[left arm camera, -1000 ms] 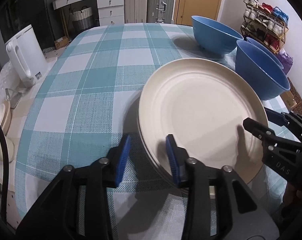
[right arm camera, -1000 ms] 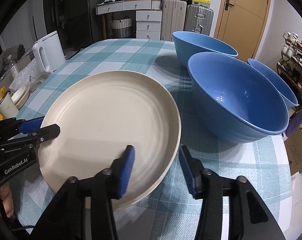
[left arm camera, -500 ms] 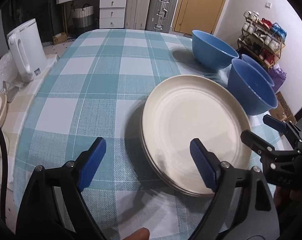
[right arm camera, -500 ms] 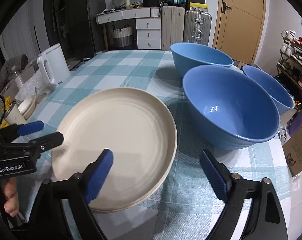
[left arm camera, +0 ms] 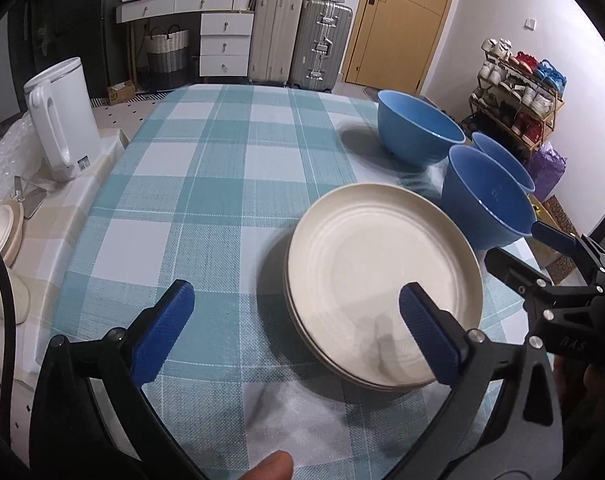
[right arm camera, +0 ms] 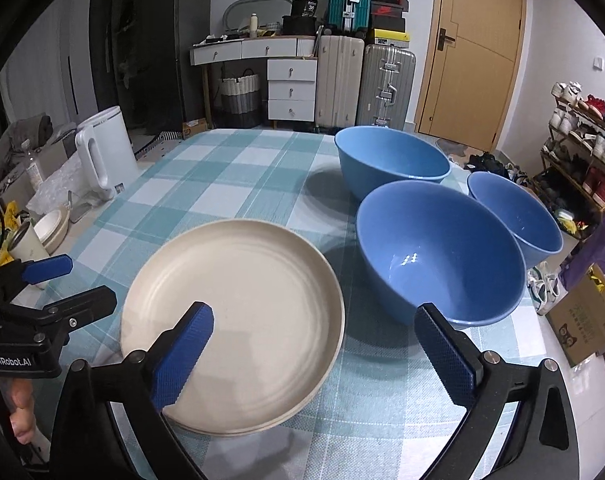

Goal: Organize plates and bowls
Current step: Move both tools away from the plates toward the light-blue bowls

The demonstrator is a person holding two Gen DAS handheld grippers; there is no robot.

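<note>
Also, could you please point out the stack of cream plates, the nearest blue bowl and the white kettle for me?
stack of cream plates (right arm camera: 242, 304), right wrist view, centre of the top plate.
nearest blue bowl (right arm camera: 434, 252), right wrist view, inner wall.
white kettle (left arm camera: 68, 116), left wrist view, side of the body.

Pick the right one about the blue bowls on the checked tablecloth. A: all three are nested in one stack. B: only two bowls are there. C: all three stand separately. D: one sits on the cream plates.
C: the far bowl, near bowl and small bowl each stand apart beside the cream plates.
</note>
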